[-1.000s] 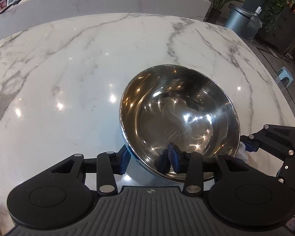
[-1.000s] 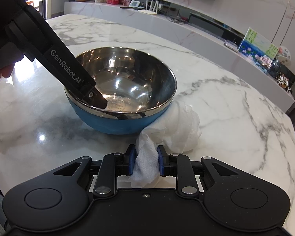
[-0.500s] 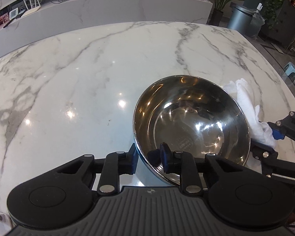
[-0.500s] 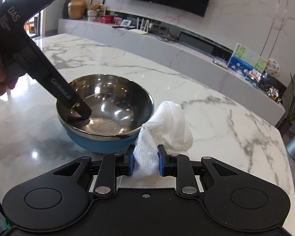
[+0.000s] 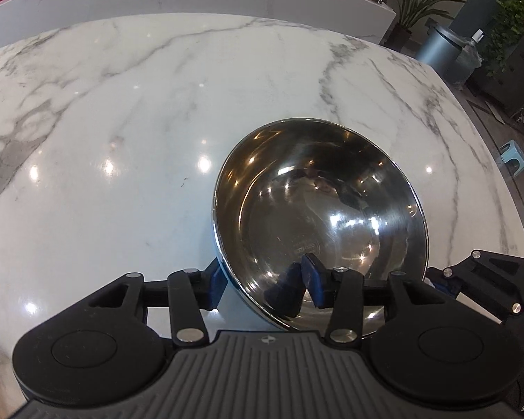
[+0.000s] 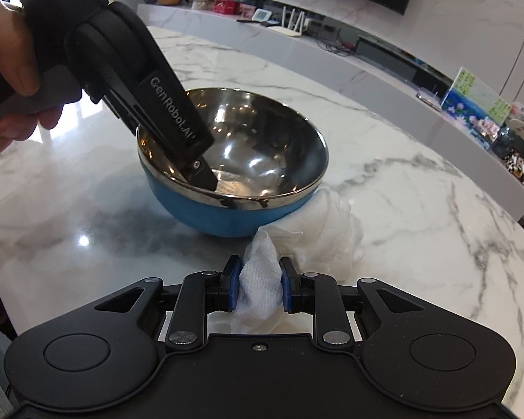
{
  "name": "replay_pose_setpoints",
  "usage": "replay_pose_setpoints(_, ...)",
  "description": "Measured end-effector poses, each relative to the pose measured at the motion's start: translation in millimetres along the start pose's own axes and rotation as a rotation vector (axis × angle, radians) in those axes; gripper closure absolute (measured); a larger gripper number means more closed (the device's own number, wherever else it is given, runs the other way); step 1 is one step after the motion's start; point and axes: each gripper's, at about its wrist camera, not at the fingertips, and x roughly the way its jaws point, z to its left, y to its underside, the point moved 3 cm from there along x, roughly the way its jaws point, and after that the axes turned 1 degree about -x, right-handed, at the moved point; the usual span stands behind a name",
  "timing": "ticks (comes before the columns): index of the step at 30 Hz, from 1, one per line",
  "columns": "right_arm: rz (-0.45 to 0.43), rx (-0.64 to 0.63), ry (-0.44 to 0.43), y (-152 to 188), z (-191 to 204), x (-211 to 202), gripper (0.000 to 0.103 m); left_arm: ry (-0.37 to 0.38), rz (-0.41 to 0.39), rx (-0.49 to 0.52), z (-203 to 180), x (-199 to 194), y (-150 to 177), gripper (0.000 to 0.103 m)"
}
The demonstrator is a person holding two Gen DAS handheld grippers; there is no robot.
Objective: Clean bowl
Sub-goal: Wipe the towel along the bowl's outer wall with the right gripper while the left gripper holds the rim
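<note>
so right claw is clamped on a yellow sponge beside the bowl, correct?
Not a sponge. The right wrist view shows the right claw clamped on a white paper towel, beside the bowl as you said.

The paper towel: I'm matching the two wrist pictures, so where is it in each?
Left wrist: not in view; only the right gripper's frame shows at lower right.
Right wrist: paper towel bottom centre, pinched in that gripper.
Shared landmark: the bowl.

Bright, sharp fisheye views with bowed edges, ceiling-light glare spots on the glossy marble table [image 5: 129, 132].
</note>
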Motion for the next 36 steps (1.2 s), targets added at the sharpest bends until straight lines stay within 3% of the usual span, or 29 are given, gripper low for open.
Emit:
replay_pose_setpoints(12, -0.043, 0.023, 0.04, -3, -12, -8, 0.082, -0.028, -0.021, 0.086, -5, -2, -3, 0.066)
replay_pose_setpoints(22, -0.088, 0.062, 0.118, -5, -29, -20, 0.082, -0.001, -0.019, 0.146, -16, -1, -1, 0.067)
replay_pose_setpoints(36, -0.015, 0.014, 0.025, 0, -4, -19, 0.081, -0.009, -0.034, 0.147, -18, 0, -1, 0.067)
